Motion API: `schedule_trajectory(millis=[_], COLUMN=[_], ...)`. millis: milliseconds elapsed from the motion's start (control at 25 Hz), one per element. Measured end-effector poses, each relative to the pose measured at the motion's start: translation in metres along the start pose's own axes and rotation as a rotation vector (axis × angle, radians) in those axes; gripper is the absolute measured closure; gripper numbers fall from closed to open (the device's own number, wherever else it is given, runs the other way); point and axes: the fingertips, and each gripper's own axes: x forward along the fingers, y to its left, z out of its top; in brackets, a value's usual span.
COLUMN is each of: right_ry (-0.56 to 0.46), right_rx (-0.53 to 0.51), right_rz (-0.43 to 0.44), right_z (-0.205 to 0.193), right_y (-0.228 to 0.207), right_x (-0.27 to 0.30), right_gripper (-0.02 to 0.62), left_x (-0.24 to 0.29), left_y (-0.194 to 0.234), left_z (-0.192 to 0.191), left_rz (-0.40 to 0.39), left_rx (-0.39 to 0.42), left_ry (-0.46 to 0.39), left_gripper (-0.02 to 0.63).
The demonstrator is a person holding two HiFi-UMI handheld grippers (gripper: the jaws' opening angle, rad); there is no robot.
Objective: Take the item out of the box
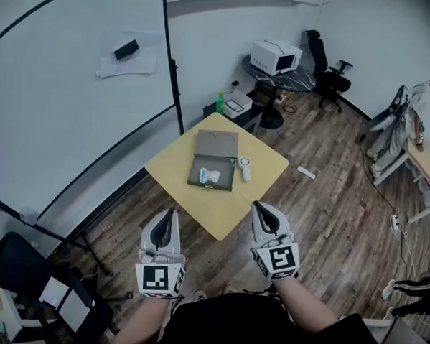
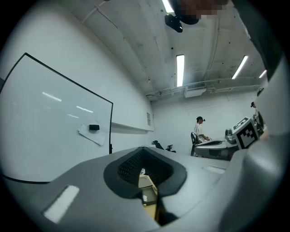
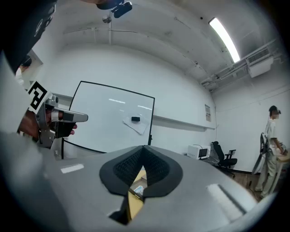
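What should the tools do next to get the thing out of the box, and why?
Probably move the right tool forward to the open box on the yellow table, opening it on the way. Both it and the left tool are shut, empty, and hang short of the table's near corner, while the white and blue item lies inside the box.

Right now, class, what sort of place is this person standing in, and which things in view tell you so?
Most likely an office or lab workroom rather than a home. A large whiteboard covers one wall, a black swivel office chair stands in the corner, and a white microwave sits on a side table.
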Motion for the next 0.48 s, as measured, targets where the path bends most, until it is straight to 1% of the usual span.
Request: schedule_trajectory(millis=[240,480], right_ry=[0.001,-0.032], right_rx=[0.009,0.045], right_rz=[0.009,0.034], right_z=[-0.0011,0.0009], right_y=[0.0038,0.0025], right_x=[0.0009,-0.0054], right_gripper=[0.59,0.588], left_x=[-0.0006,-0.0025], left_y=[0.0004,-0.0049], left_z=[-0.0004,0.0008], left_rz=[-0.008,-0.013], left_rx=[0.005,0.003], left_ry=[0.001,0.003], left_gripper=[0.605,0.606])
